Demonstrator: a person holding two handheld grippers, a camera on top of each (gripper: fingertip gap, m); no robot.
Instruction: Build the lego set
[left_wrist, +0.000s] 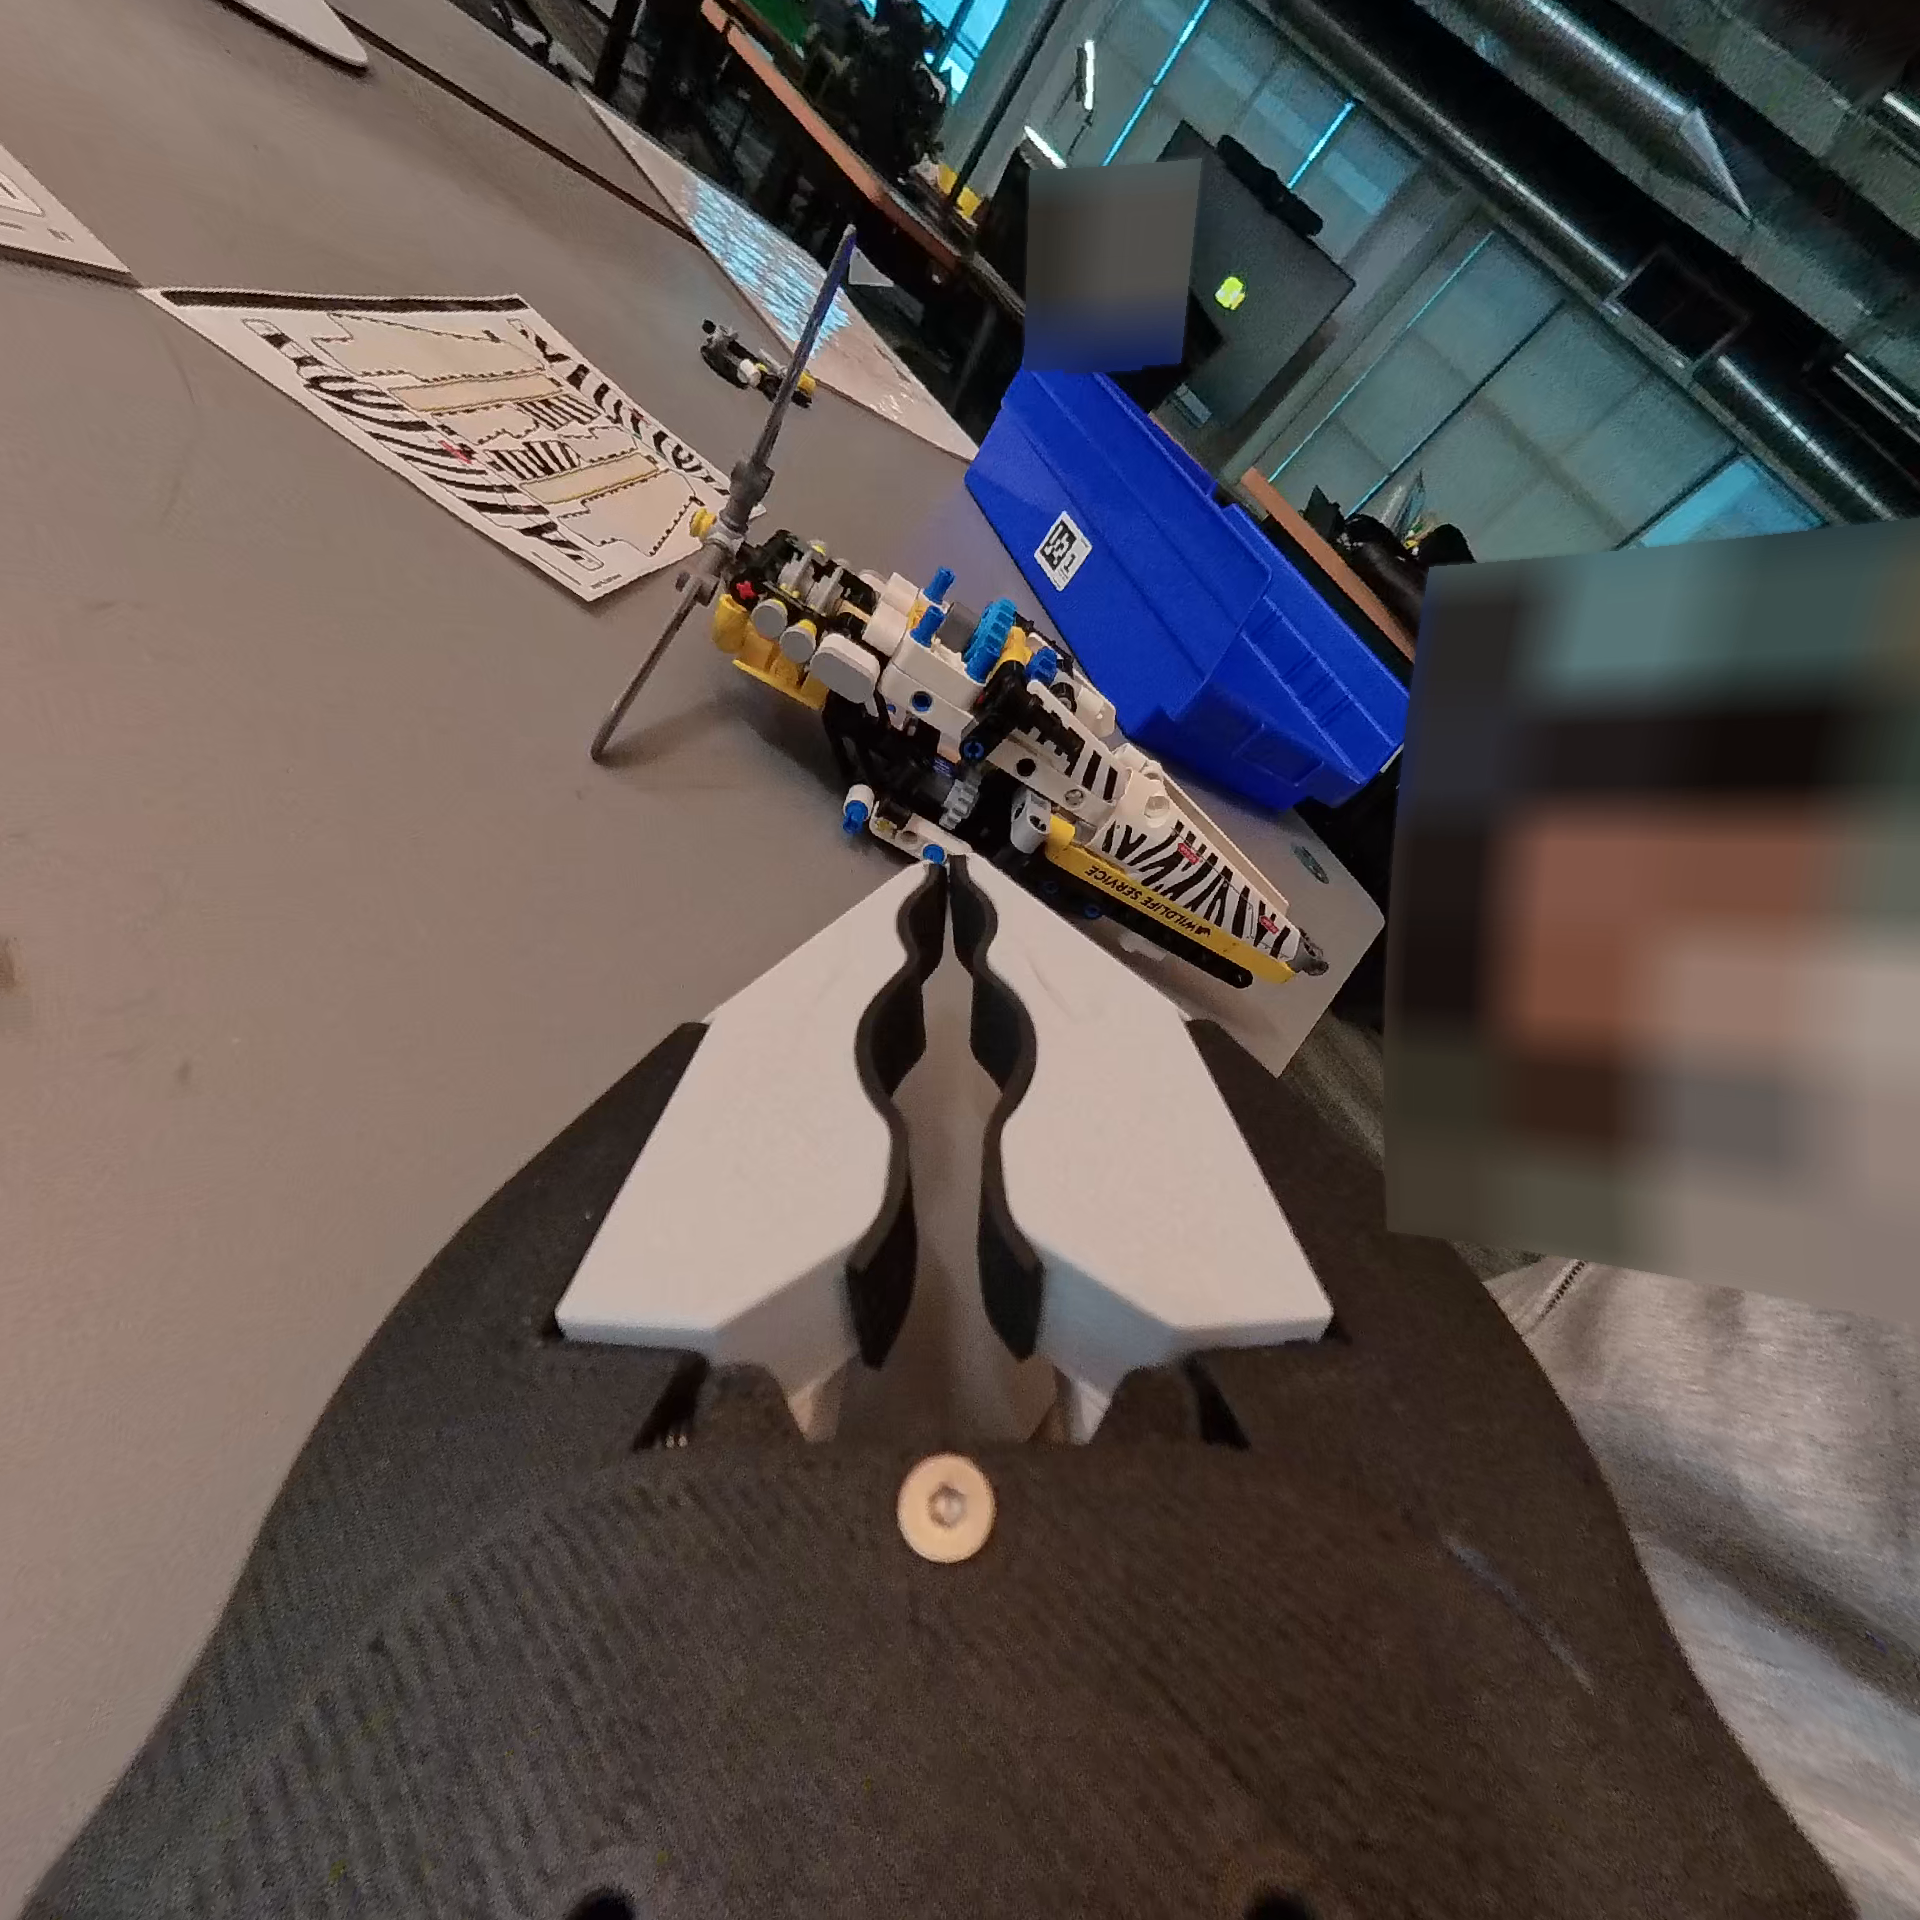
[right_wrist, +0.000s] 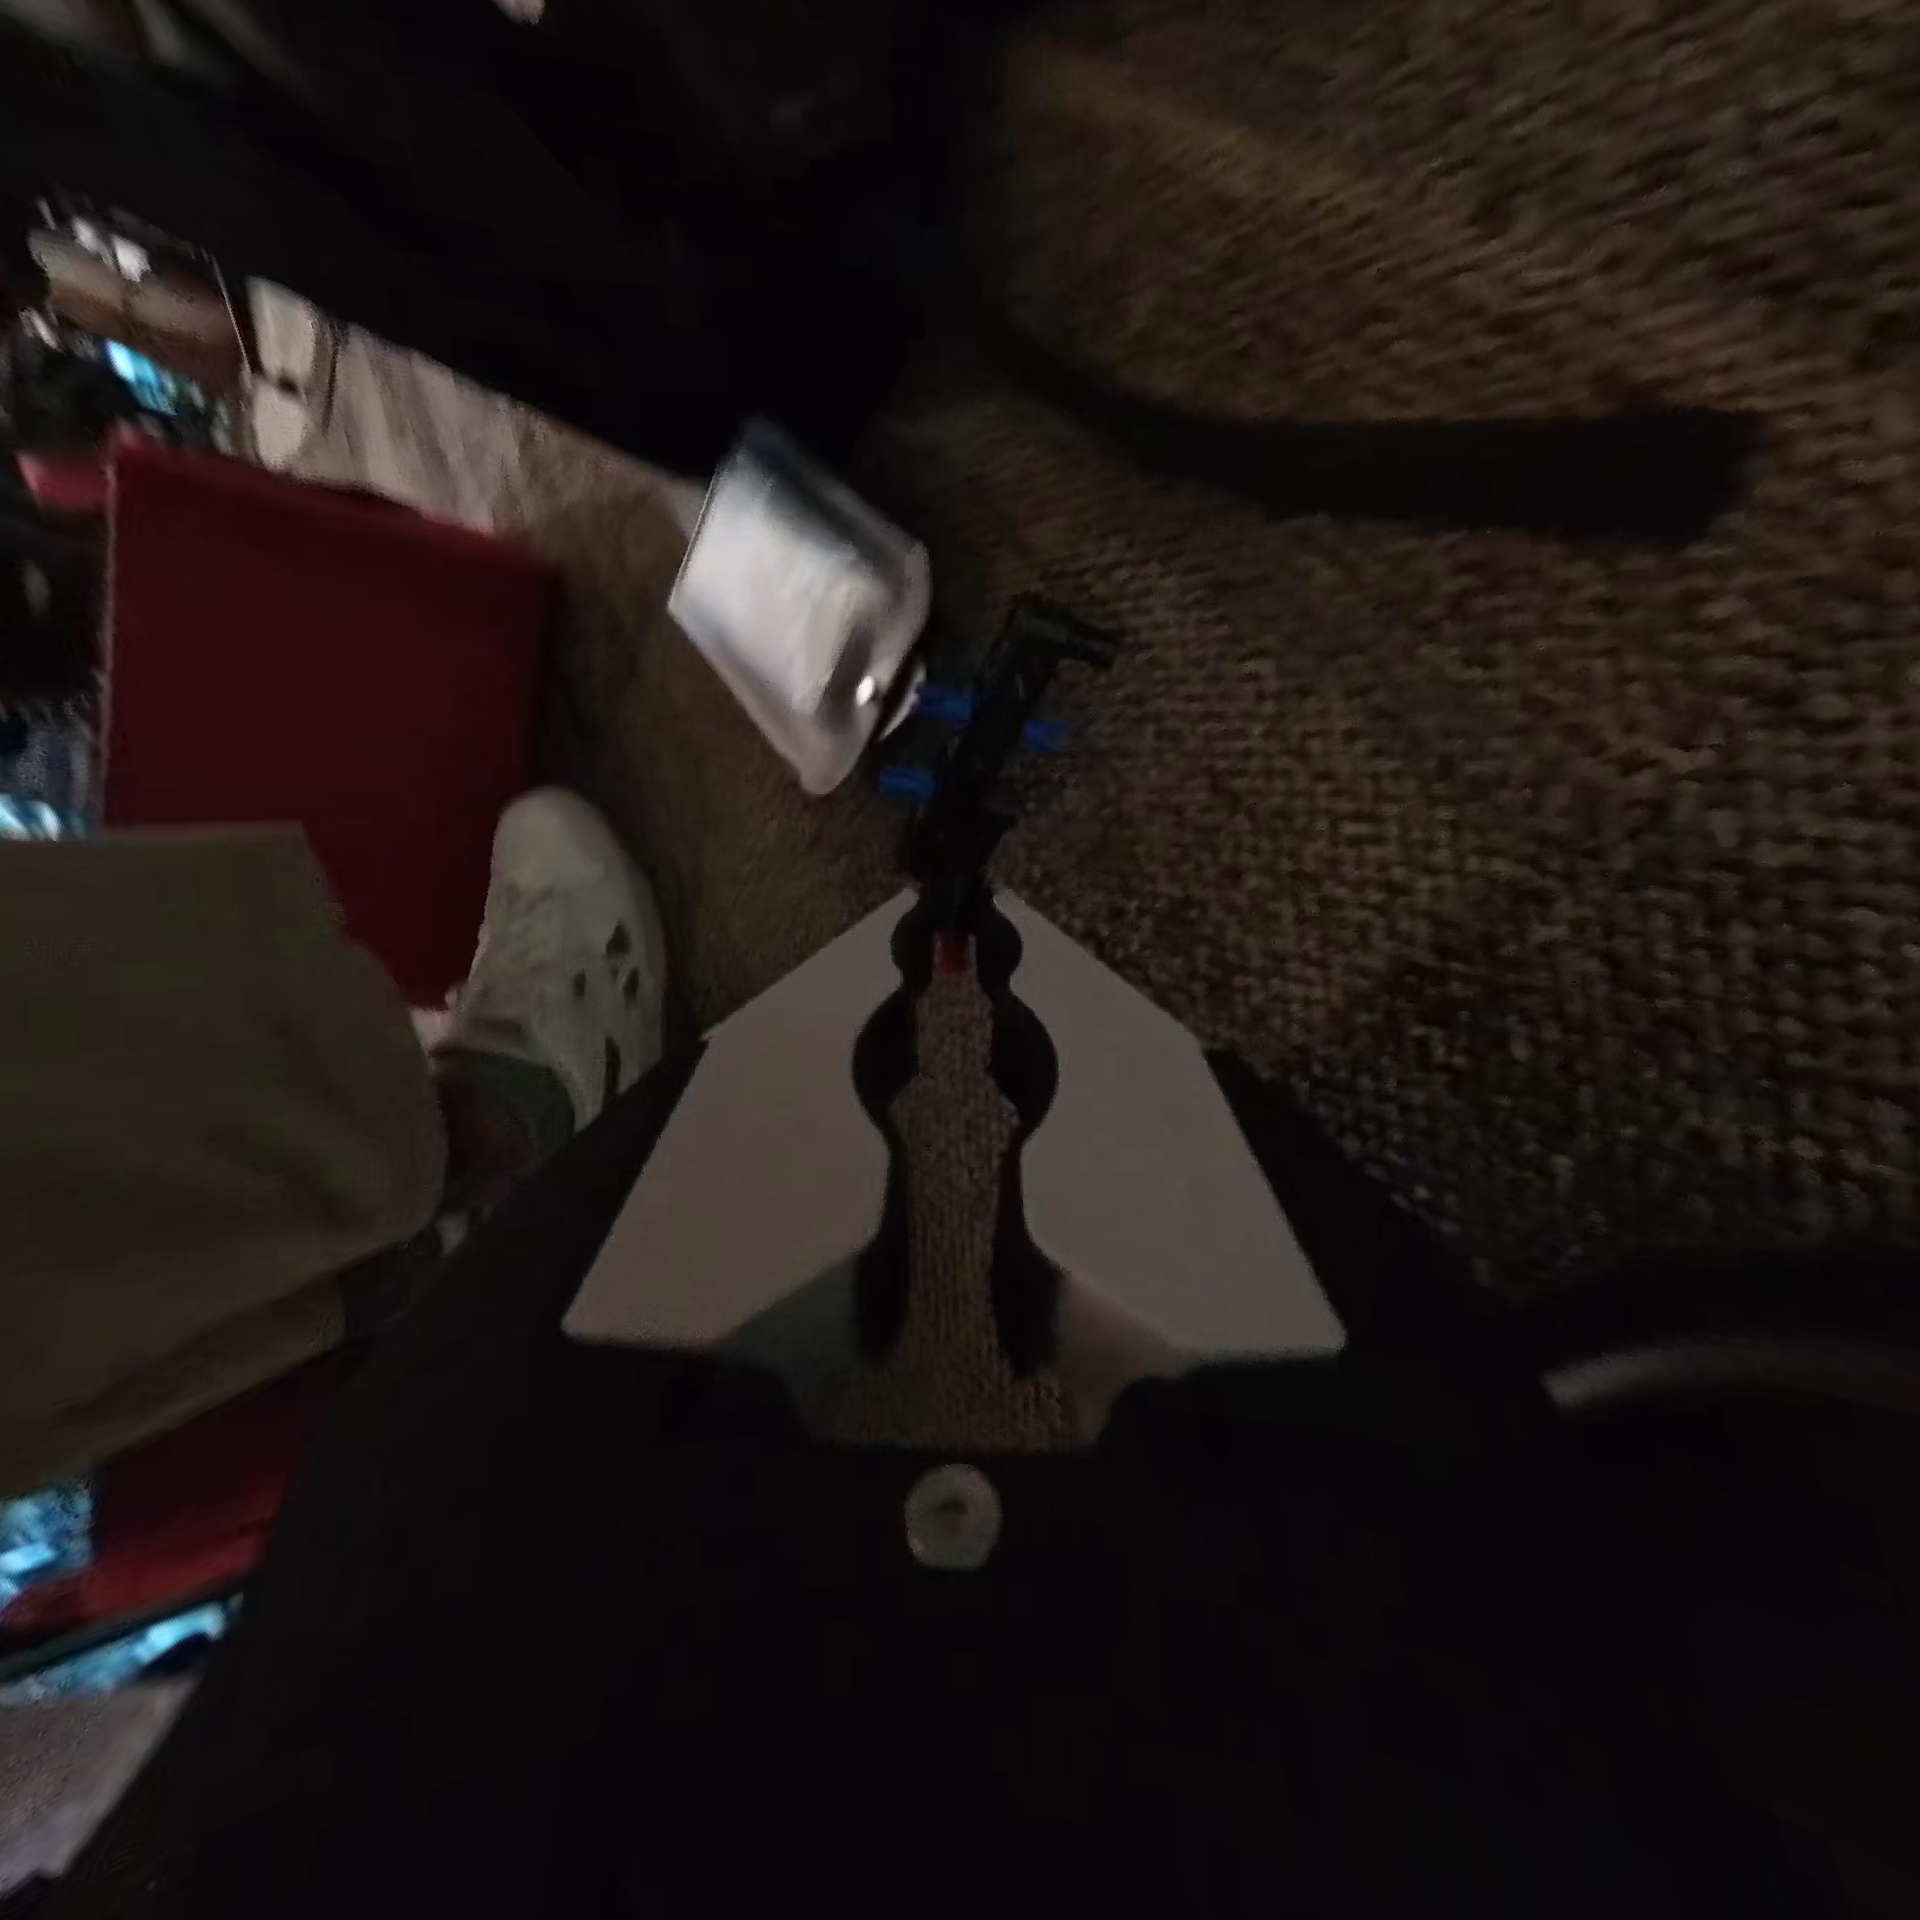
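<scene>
A Lego helicopter (left_wrist: 997, 717), white, yellow and black with zebra stripes, lies on the grey table (left_wrist: 312, 883) with one grey rotor blade (left_wrist: 665, 644) touching the tabletop. My left gripper (left_wrist: 945, 883) is shut, its tips at a blue pin (left_wrist: 933, 854) on the model's near edge. In the dark, blurred right wrist view my right gripper (right_wrist: 951, 914) is shut on a black Lego piece with blue pins (right_wrist: 997, 717). It holds this piece over brown carpet (right_wrist: 1455, 831), below table height. A red bit (right_wrist: 951, 948) shows between its pads.
A zebra-print sticker sheet (left_wrist: 457, 436) and a small loose sub-assembly (left_wrist: 743, 358) lie beyond the model. A blue bin (left_wrist: 1174, 592) stands at the table's right edge (left_wrist: 1330, 987). Near the carpet are a white shoe (right_wrist: 561, 935), a beige trouser leg (right_wrist: 187, 1091), a red box (right_wrist: 312, 675) and a silver metal part (right_wrist: 800, 603). One gripper's finger ends stand about 80 centimetres off the other's.
</scene>
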